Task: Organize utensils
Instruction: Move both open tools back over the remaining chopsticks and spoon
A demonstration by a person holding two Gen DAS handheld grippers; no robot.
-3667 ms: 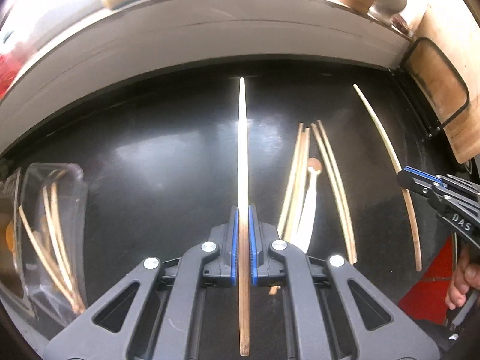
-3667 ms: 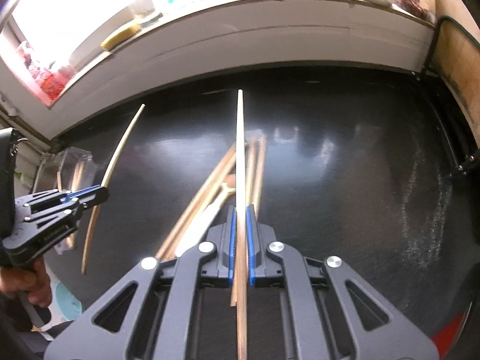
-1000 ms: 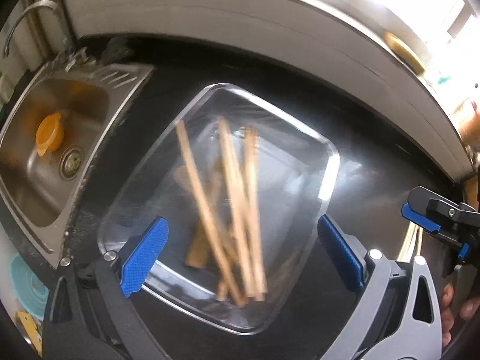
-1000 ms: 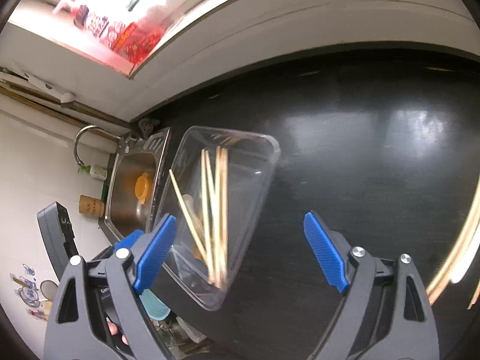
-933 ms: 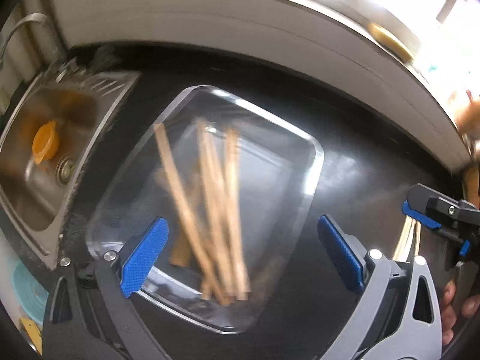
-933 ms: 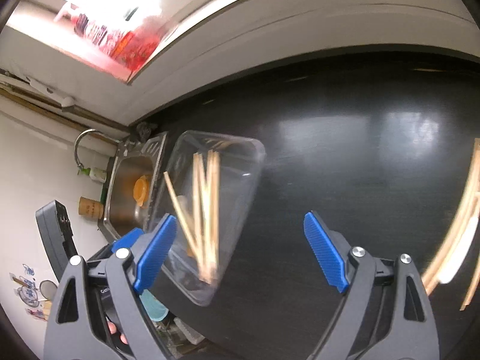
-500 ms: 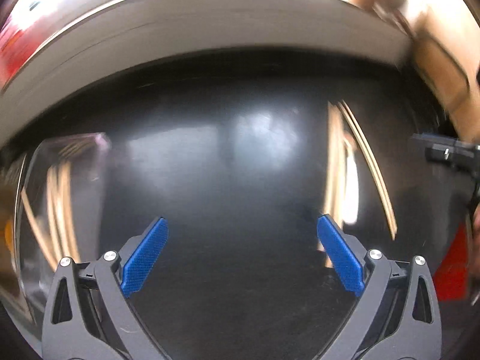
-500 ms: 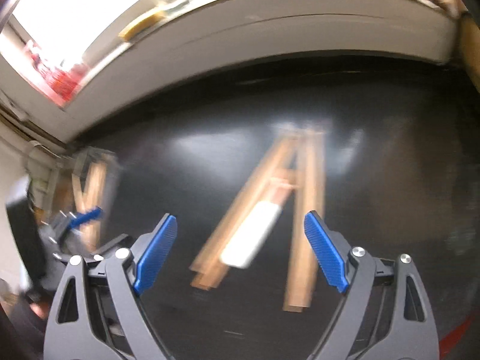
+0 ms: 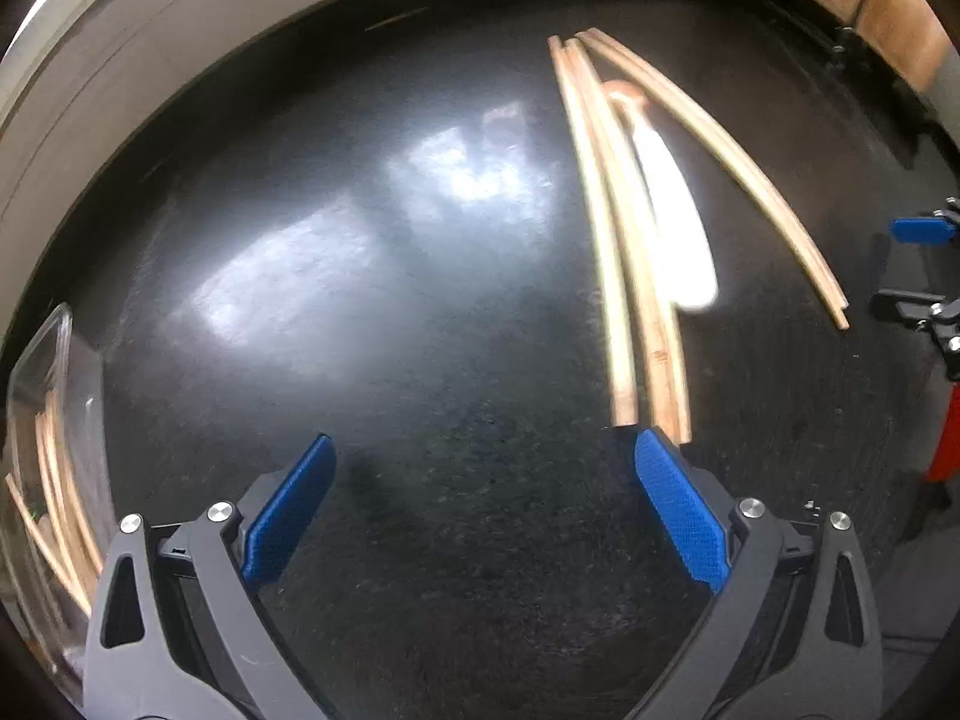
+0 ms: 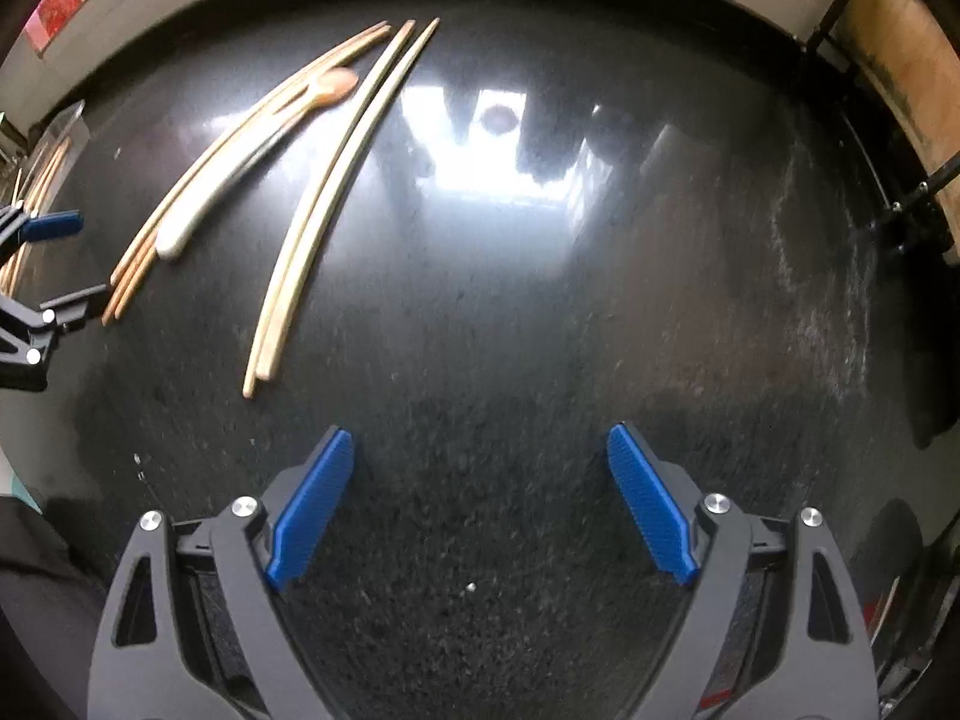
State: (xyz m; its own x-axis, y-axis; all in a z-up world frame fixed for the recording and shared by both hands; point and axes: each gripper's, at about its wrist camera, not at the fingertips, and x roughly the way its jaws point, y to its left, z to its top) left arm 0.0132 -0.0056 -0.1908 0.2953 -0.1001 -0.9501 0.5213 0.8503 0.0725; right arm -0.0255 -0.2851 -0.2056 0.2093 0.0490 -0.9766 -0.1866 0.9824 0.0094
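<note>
Gleaming with window glare, the glossy black stone tabletop (image 9: 432, 360) fills both wrist views, bounded at its far edge by a pale grey wall ledge (image 9: 180, 6). A wooden board in a black wire rack (image 10: 888, 78) stands at the tabletop's far right corner.

On the tabletop lies a loose group of long bamboo chopsticks (image 9: 624, 252), with a white-handled spoon with a wooden bowl (image 9: 672, 204) lying among them. A separate pair of pale chopsticks (image 10: 324, 204) rests just beside that group, on its right.

At the tabletop's left edge sits a clear plastic rectangular tray (image 9: 42, 468) holding more chopsticks; it is cut off by the frame, and how many sticks it holds cannot be told.

The left gripper (image 9: 483, 510) hovers over bare tabletop with its blue pads wide apart, holding nothing, its right pad near the chopstick ends. The right gripper (image 10: 480, 504) is likewise spread wide and empty, well to the right of the utensils. Motion blur softens the spoon's outline in the left view.
</note>
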